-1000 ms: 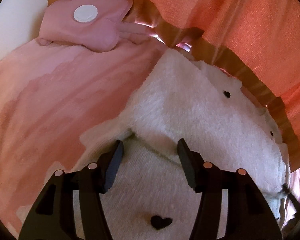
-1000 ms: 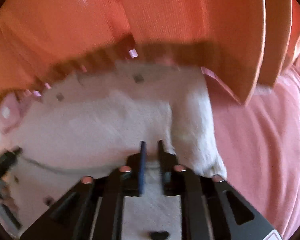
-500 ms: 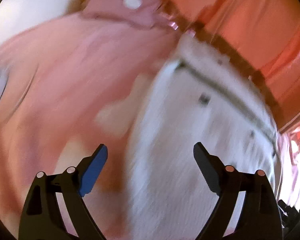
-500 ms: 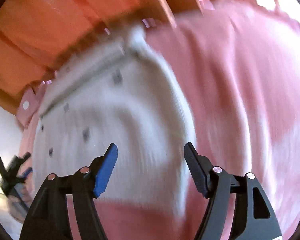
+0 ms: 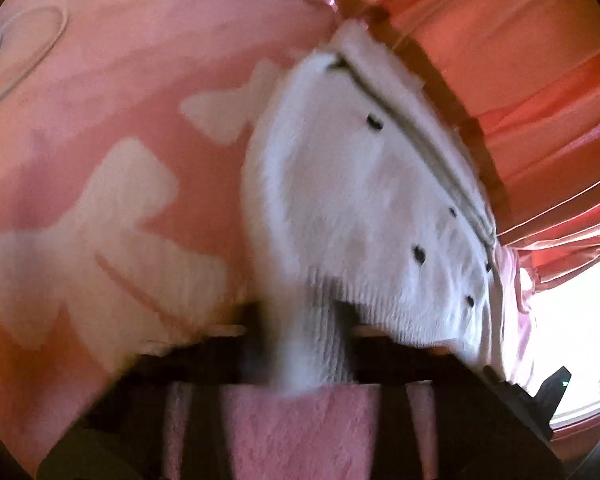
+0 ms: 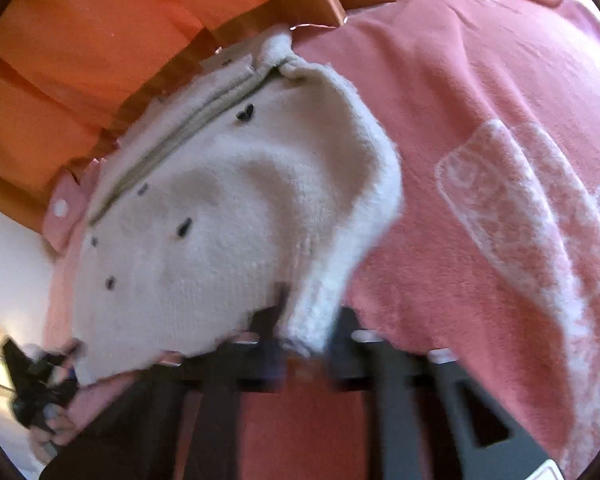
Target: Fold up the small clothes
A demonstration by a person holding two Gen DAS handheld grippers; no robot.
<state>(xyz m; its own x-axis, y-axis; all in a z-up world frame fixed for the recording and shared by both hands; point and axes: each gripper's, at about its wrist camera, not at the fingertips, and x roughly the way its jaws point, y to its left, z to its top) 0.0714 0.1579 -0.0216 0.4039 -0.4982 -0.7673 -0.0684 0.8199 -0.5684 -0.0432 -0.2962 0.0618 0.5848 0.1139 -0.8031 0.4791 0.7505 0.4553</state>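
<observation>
A small white fluffy garment (image 5: pixel 360 200) with little black hearts lies on a pink blanket with white shapes (image 5: pixel 120 160); it also shows in the right wrist view (image 6: pixel 220 208). My left gripper (image 5: pixel 312 344) is shut on the garment's near left ribbed edge. My right gripper (image 6: pixel 304 332) is shut on its near right edge. Both fingers sets are blurred by motion. The left gripper also shows at the lower left of the right wrist view (image 6: pixel 36 376).
Orange curtains (image 5: pixel 500 60) hang right behind the garment, also in the right wrist view (image 6: pixel 100 40). A pink folded item with a white disc (image 6: pixel 62 210) lies at the far left. The pink blanket (image 6: pixel 500 200) spreads to the right.
Half a second ago both grippers were open above the garment. Now each has closed on a near edge of the white garment.
</observation>
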